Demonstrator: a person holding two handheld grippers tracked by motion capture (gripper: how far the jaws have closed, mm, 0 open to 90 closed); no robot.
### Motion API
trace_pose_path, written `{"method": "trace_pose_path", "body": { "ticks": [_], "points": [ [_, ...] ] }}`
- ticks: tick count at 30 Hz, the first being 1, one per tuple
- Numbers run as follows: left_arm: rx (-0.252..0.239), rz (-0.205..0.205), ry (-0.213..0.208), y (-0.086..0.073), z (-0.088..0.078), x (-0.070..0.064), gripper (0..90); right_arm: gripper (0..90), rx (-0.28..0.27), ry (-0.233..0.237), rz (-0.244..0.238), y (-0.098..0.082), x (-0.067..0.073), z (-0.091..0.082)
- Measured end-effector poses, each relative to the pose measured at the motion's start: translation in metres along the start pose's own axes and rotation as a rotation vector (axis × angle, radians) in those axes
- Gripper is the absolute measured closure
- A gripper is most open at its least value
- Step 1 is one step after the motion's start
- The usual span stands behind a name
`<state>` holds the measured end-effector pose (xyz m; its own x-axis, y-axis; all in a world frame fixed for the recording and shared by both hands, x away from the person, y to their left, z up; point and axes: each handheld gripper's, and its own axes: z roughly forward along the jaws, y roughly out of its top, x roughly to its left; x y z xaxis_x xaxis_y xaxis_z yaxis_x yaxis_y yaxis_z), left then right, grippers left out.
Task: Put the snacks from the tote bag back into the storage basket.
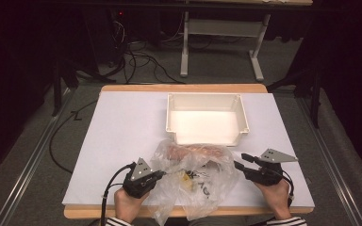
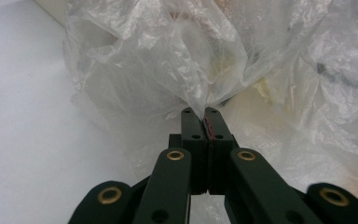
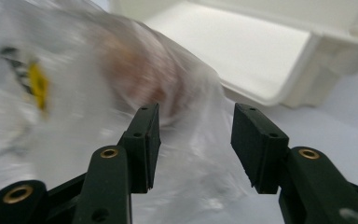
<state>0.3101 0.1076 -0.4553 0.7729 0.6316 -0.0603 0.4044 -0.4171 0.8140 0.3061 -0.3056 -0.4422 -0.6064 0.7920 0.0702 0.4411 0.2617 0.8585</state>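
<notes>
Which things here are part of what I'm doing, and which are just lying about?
In the job:
- clear plastic bag, pinched by the left claw
- reddish contents inside it
- right claw, open beside the bag
- white bin

Lying about:
- floor cables
- table frame behind

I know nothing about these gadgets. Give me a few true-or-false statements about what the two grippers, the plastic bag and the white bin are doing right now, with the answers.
1. The left gripper is clamped on a fold of the plastic bag. True.
2. The right gripper is clamped on the bag too. False: its jaws stand apart, with bag film between them but not pinched.
3. The white bin has nothing in it. True.
4. The bag lies inside the bin. False: it lies on the white table, on the person's side of the bin.
5. Something pinkish-brown shows through the bag. True, though what it is cannot be told.
</notes>
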Motion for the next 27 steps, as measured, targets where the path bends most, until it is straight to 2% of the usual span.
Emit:
{"method": "trace_pose_path", "body": {
  "ticks": [2,4,5,7,8,11,15,16,18,20,24,27],
  "points": [
    [0.0,-0.001,0.003,0.0,0.0,0.0,89.4,51.8,-0.013,0.008,-0.013,0.002,0.004,-0.004],
    [-0.002,-0.003,0.006,0.0,0.001,0.001,89.4,51.0,-0.056,0.037,-0.028,0.007,0.015,-0.014],
    [-0.002,-0.003,0.006,0.0,0.001,0.001,89.4,51.0,-0.056,0.037,-0.028,0.007,0.015,-0.014],
    [-0.003,-0.006,0.006,0.001,0.002,0.001,89.4,49.9,-0.074,0.06,-0.042,0.01,0.025,-0.022],
    [-0.003,-0.006,0.006,0.001,0.002,0.001,89.4,49.9,-0.074,0.06,-0.042,0.01,0.025,-0.022],
    [-0.009,-0.007,0.009,0.001,0.002,0.001,89.4,49.2,-0.063,0.069,-0.079,0.011,0.036,-0.023],
    [-0.014,-0.01,0.011,0.001,0.001,0.001,89.2,49.8,-0.038,0.06,-0.084,0.009,0.039,-0.016],
    [-0.015,-0.008,0.014,0.001,0.001,0.001,89.2,51.3,-0.026,0.05,-0.079,0.009,0.038,-0.013],
    [-0.019,-0.007,0.019,0.001,-0.001,0.002,89.1,61.9,-0.011,0.033,-0.071,0.007,0.036,-0.007],
    [-0.029,-0.007,0.025,0.001,-0.003,0.002,88.8,72.7,-0.012,0.029,-0.076,0.006,0.034,-0.005],
    [-0.066,-0.026,0.037,0.002,-0.008,0.004,87.7,88.1,-0.013,0.022,-0.088,0.01,0.029,-0.006],
    [-0.094,-0.036,0.051,0.004,-0.012,0.004,87.7,89.8,-0.014,-0.003,-0.092,0.014,0.025,-0.008]
  ]
}}
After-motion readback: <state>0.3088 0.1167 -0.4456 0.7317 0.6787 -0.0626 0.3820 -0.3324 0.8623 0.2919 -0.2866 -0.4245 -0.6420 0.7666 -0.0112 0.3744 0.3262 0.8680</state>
